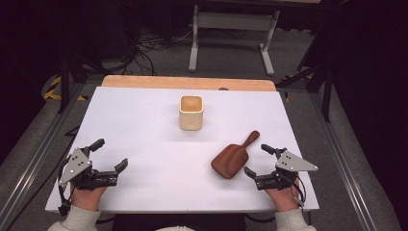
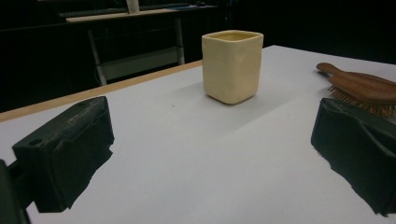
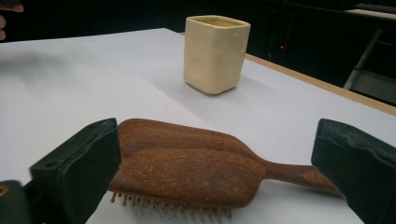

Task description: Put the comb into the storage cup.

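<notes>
On the white table (image 1: 144, 139) there is one cream cup (image 1: 191, 112) at the far middle, one wooden hairbrush (image 1: 234, 157) at the near right, and two grippers, one near left (image 1: 112, 155) and one near right (image 1: 257, 160), each in a hand.
</notes>
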{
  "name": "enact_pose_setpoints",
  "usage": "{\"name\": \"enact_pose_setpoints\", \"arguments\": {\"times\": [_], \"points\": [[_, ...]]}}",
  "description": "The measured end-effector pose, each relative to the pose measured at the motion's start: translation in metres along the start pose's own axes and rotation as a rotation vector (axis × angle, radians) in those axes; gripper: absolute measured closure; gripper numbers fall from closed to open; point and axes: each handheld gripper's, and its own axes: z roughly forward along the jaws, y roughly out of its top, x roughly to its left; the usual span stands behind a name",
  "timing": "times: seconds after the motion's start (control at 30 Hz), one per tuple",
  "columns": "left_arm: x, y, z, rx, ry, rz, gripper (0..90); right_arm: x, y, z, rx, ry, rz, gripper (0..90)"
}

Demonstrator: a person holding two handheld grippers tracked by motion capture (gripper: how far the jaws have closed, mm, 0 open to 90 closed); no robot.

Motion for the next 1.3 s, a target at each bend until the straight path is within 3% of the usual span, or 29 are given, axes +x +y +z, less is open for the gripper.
{"name": "enact_pose_setpoints", "arguments": {"times": [0.47,0.57,0.83,1.03,1.3], "points": [[0.0,0.0,0.002,0.023,-0.009,0.012,0.2,-0.018,0.038,0.017,0.069,0.045,0.004,6.0],[0.001,0.0,0.001,0.014,-0.031,0.0,0.2,-0.021,0.045,0.023,0.094,0.047,0.003,6.6],[0.003,0.001,0.001,0.037,-0.045,0.006,0.2,-0.029,0.063,0.037,0.123,0.065,-0.013,9.3],[0.004,0.001,0.001,0.047,-0.062,0.01,0.7,-0.037,0.073,0.049,0.176,0.088,-0.026,15.5],[0.005,0.001,0.001,0.046,-0.054,-0.003,0.4,-0.047,0.081,0.065,0.263,0.104,-0.048,17.6]]}}
